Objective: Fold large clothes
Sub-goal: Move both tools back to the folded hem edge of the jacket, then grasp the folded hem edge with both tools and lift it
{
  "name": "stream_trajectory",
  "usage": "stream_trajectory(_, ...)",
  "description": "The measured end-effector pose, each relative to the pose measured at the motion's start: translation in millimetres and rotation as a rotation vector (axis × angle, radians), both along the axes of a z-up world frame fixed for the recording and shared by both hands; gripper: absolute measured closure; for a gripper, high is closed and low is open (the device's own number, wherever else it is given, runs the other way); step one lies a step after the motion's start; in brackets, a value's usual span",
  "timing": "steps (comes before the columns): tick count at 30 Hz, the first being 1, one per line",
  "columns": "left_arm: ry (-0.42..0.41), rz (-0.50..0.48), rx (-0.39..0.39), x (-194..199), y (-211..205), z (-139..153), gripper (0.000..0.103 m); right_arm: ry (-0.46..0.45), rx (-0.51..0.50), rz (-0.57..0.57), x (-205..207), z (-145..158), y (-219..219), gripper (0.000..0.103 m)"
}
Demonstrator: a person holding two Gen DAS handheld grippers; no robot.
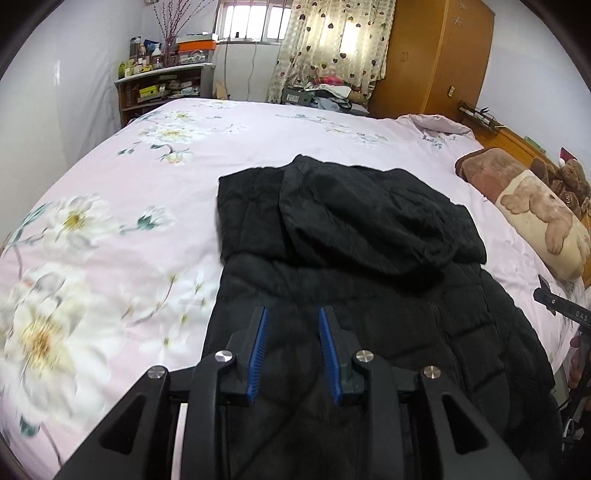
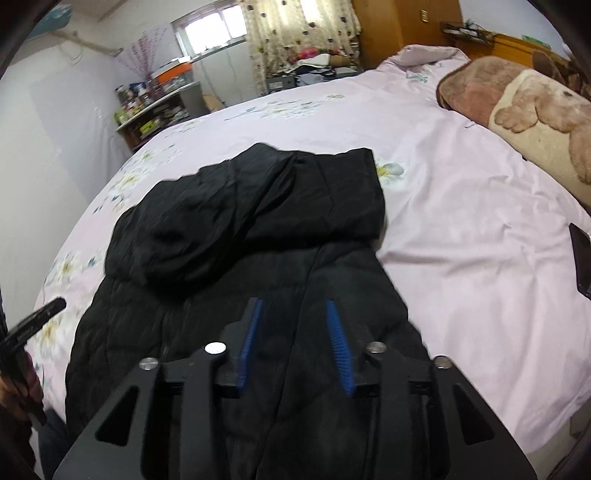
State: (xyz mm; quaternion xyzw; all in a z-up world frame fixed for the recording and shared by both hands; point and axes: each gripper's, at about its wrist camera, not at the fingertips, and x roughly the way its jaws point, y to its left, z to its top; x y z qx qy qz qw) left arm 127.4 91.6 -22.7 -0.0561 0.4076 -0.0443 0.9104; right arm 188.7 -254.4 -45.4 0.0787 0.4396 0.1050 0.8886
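A bed (image 1: 258, 133) in smooth pink floral sheet carries the black quilted jacket (image 1: 369, 258) at its near edge, hood flopped on top (puffy, stitched in panels). Wide bare sheet lies left and beyond the jacket; a plush bear pillow (image 1: 535, 218) sits right of it. Left tool (image 1: 292, 312) and right tool (image 2: 294, 304) hover over the jacket, blue ribbed fingers spread, pinching nothing.

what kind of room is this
Most likely a home bedroom: a large bed with a floral sheet takes up most of it, a wooden wardrobe stands by the curtained window, and a black coat lies on the bed for folding.
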Motion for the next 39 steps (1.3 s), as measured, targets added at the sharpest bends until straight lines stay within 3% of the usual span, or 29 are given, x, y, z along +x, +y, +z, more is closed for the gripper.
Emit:
stream_trajectory(5,-0.012,0.004,0.011,-33,-4,11,0.07,-0.012,0.011,0.019,-34,8,9,0.061)
stream_trajectory(8,-0.018,0.001,0.014,-49,-5,13,0.068,-0.011,0.016,0.034,-51,9,14,0.053)
stream_trajectory(20,0.009,0.019,0.017,-99,3,1,0.062,0.0,-0.005,0.021,-97,5,8,0.053)
stream_trajectory(23,0.02,0.032,0.008,-105,9,-8,0.055,0.013,-0.011,0.015,-101,-1,4,0.052)
stream_trajectory(26,0.047,0.049,-0.003,-107,15,-20,0.053,0.022,-0.015,0.002,-102,-7,-2,0.036)
stream_trajectory(39,0.195,0.082,-0.063,-100,21,-77,0.05,0.088,-0.023,-0.097,-86,-32,-51,0.035)
